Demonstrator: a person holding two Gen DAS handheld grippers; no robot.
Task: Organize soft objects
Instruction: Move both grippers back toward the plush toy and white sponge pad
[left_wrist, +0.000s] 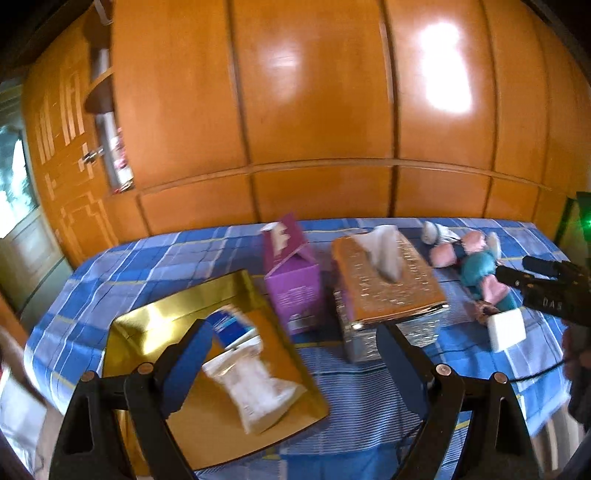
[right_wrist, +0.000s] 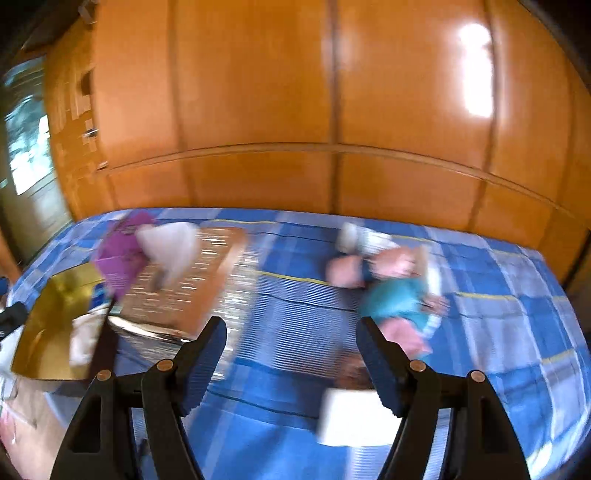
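Left gripper (left_wrist: 295, 365) tilted downward, jaws wide apart and empty, right gripper (right_wrist: 291, 363) likewise angled down, jaws spread, holding nothing

Behind your work: wood, checks and a carton

In the left wrist view you face a glossy orange-brown wardrobe (left_wrist: 314, 110) that fills everything from 10 to 2 o'clock, with window glare on its panels. A blue checked bedspread (left_wrist: 369, 387) covers the lower half. At 10 o'clock you have an open shelf nook (left_wrist: 101, 96) beside a panelled door (left_wrist: 70, 166), and a bright window (left_wrist: 14, 184) sits at 9. A purple carton (left_wrist: 291, 280) stands upright on the bedspread near the centre. At 3 o'clock a green light (left_wrist: 585, 221) glows, too blurred to identify.
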